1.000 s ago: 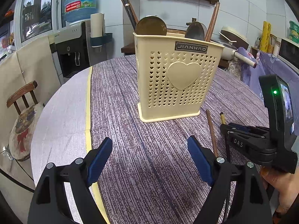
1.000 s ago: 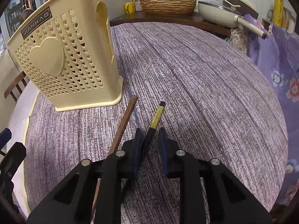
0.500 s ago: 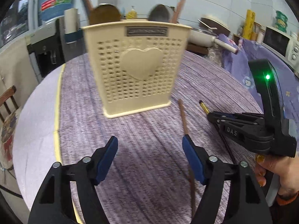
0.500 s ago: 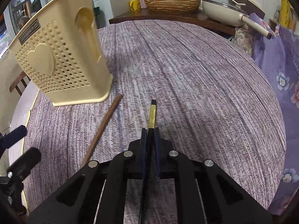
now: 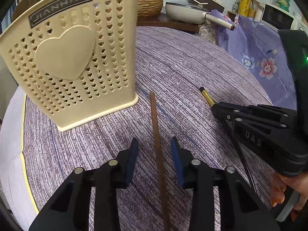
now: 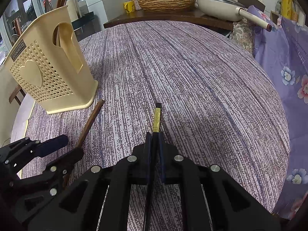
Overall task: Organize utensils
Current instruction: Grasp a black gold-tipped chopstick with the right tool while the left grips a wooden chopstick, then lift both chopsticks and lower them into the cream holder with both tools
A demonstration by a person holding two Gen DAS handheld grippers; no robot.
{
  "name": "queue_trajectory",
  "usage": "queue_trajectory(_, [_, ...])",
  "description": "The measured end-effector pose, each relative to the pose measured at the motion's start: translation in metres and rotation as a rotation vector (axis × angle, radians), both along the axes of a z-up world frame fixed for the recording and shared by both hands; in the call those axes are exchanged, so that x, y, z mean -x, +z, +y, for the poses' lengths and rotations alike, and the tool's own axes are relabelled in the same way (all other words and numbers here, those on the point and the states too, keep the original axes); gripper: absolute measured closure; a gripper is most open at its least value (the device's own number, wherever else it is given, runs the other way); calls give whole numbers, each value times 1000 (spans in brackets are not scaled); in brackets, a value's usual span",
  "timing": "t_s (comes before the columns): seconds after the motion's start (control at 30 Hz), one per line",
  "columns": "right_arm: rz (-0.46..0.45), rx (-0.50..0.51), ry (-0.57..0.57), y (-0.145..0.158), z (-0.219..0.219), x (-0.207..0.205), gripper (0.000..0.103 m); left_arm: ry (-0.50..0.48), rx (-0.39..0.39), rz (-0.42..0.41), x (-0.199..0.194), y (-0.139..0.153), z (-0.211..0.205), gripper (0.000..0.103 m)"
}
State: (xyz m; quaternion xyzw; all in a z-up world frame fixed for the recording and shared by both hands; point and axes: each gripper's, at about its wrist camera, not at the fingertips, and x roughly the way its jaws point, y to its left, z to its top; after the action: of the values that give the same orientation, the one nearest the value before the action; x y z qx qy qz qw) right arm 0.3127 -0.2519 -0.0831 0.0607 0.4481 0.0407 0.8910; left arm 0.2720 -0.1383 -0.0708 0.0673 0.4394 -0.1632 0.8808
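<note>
Your left gripper point(image 5: 155, 146) is closing right now, blue pads point(image 5: 132, 157) either side of the brown chopstick point(image 5: 156, 134), with a gap on both sides, so no grip on it. That chopstick lies flat on the purple woven tablecloth point(image 5: 182, 61), running away from you, its far tip stopping just short of the base of the cream utensil basket point(image 5: 77, 57).

Over on your other side, your right gripper point(image 6: 155, 134) is clamped tight on the black chopstick point(image 6: 157, 119); the pads are pressed together on the dark shaft and the gold-banded end pokes out ahead of the fingertips. From the left wrist camera you see the same grip side-on, the gold tip near the cloth; whether it touches I cannot tell. Your hand shows at the lower right edge there, wrapped round the handle.

Further out, the basket stands upright on the table, heart holes punched all over, a raised heart on its face and the label JIANHAO near the rim. A couple of handles rise from its top in the right wrist view.

Beyond the table, on a dark wooden counter point(image 6: 173, 18), sit a woven bowl point(image 6: 166, 1) and a cream pan point(image 6: 221, 6) with a long handle. A floral purple cloth point(image 6: 284, 61) hangs off to the right.
</note>
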Motion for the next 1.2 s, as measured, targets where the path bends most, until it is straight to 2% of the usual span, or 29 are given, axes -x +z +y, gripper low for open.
queue_trajectory(0.23, [-1, 0, 2, 0, 0, -1, 94, 2, -40, -16, -13, -1, -10, 80])
queue_trajectory(0.4, [-2, 2, 1, 0, 0, -1, 94, 7, -64, -33, -17, -1, -10, 93])
queue_trajectory(0.9, [-6, -8, -10, 1, 0, -1, 94, 36, 1, -29, -12, 6, 4, 95])
queue_trajectory(1.03, [-23, -39, -12, 5, -3, 1, 95, 45, 34, -46, -7, 17, 12, 95])
queue_trajectory(1.2, [-76, -131, 11, 22, -6, 10, 95, 53, 97, -83, 5, 39, 27, 95])
